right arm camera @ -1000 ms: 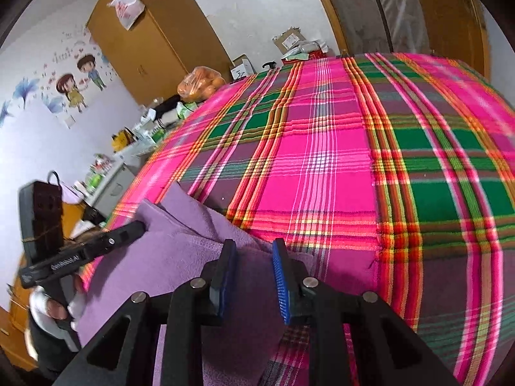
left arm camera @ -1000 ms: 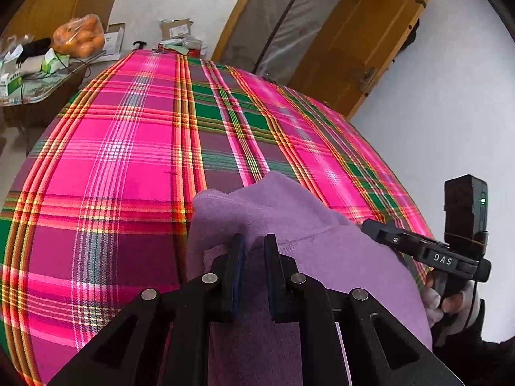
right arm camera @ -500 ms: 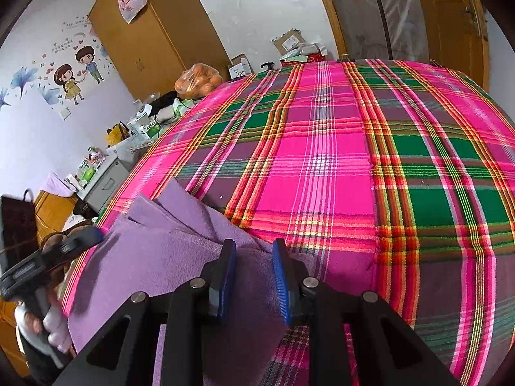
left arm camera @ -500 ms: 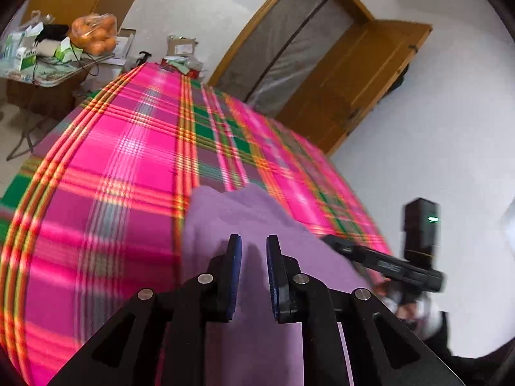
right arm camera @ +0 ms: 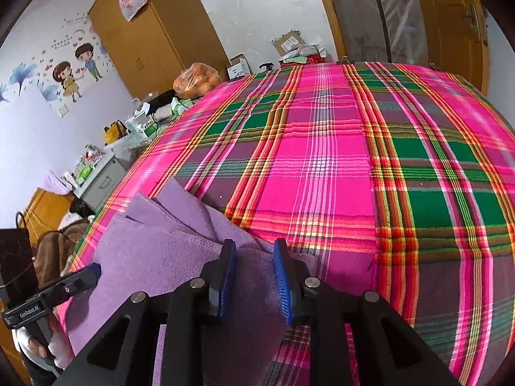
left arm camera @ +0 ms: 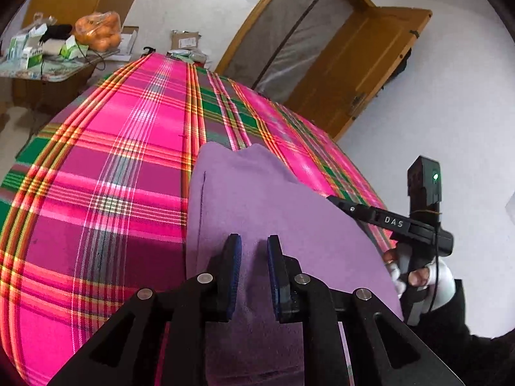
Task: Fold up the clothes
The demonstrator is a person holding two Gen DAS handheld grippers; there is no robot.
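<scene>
Bag of oranges (right arm camera: pixel 197 78) on cluttered side table (left arm camera: pixel 48 70), wooden wardrobe (right arm camera: pixel 154 32) behind

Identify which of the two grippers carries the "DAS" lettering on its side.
The right gripper, seen in the left wrist view beside the purple garment. The left gripper reads "GenRobot.AI" instead.

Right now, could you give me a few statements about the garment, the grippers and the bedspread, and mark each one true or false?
1. The garment is purple. True.
2. It lies on a plain white sheet. False: the bedspread is pink and green plaid.
3. Both the left gripper and the right gripper have purple fabric between their fingers. True.
4. The bag of oranges sits on the bedspread. False: it sits on a side table beyond the bed.
</scene>
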